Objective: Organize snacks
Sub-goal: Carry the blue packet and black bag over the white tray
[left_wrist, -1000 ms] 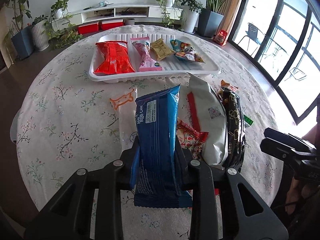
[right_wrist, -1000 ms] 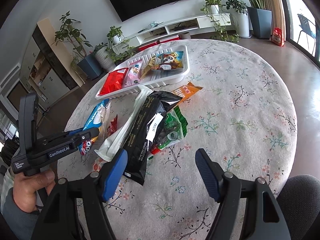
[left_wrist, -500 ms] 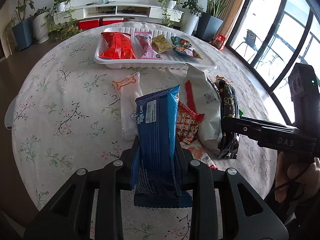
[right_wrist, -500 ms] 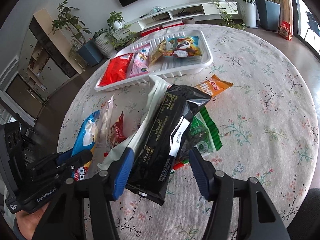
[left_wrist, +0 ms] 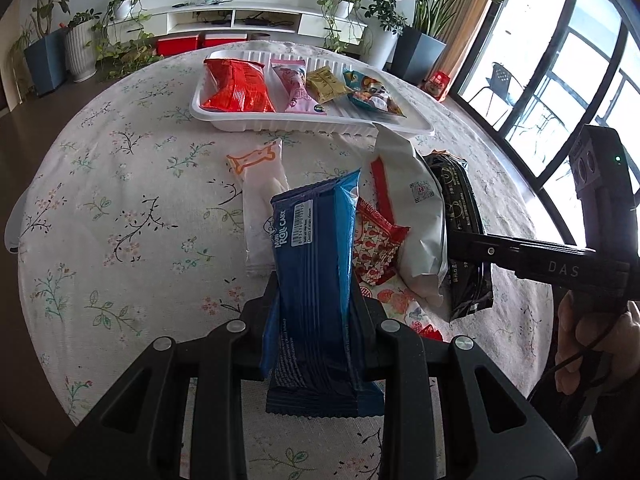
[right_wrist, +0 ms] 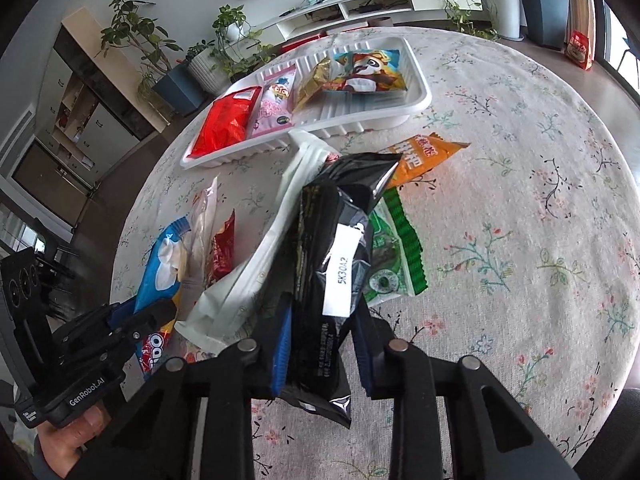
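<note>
My left gripper (left_wrist: 316,292) is shut on a blue roll-cake packet (left_wrist: 316,240), which stands up above the flowered tablecloth. My right gripper (right_wrist: 322,320) has its jaws closing on a black snack packet (right_wrist: 332,232) with a white label; the blue pads press its lower sides. The black packet's top still leans on the pile beside a white bag (right_wrist: 256,276). In the left wrist view the right gripper (left_wrist: 468,248) reaches in from the right onto that black packet (left_wrist: 460,200). A white tray (left_wrist: 304,126) at the table's far side holds a red bag (left_wrist: 236,88) and several small packets.
Loose on the cloth lie a green packet (right_wrist: 392,256), an orange packet (right_wrist: 424,156), a small red packet (left_wrist: 374,248) and a white bone-print packet (left_wrist: 260,192). The tray's right end (right_wrist: 400,98) has bare ribbed floor. A hand holds each gripper's handle. Potted plants stand beyond the table.
The right gripper moved forward over the pile and its wide jaws came together around the black packet. The left gripper kept its hold on the blue packet and drifted slightly.
</note>
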A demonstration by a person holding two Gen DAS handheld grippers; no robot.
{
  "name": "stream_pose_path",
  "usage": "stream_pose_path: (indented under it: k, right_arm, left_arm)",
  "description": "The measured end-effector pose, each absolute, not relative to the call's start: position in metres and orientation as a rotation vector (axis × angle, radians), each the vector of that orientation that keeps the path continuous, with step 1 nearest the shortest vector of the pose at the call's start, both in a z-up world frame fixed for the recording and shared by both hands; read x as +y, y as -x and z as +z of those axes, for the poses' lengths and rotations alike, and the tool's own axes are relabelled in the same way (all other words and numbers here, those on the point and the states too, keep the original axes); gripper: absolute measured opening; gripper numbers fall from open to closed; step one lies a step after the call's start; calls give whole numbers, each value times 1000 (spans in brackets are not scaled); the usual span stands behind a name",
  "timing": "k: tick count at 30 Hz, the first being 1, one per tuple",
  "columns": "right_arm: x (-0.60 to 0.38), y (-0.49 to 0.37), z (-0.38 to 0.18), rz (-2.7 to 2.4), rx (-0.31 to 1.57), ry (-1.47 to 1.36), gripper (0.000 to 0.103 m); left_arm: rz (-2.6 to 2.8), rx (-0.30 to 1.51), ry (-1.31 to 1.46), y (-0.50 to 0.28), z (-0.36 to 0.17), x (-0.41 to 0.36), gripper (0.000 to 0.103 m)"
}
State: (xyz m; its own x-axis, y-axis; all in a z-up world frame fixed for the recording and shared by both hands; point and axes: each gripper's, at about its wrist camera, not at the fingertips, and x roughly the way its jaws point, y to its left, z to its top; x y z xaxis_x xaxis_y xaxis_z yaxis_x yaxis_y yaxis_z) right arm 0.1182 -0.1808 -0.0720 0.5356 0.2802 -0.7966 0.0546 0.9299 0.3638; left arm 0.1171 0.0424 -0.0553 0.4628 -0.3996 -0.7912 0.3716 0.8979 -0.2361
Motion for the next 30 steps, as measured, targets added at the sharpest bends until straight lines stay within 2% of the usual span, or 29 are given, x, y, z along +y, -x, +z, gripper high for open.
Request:
stream_pose_path:
  k: [17, 30]
  right_arm:
    - [-194, -93, -48, 154, 900, -461, 25]
    - [-207, -88, -53, 145, 914, -484, 25]
  left_arm:
    - [-490, 955, 68, -110, -44, 48, 26]
    - [-501, 942, 106, -104, -39, 52, 26]
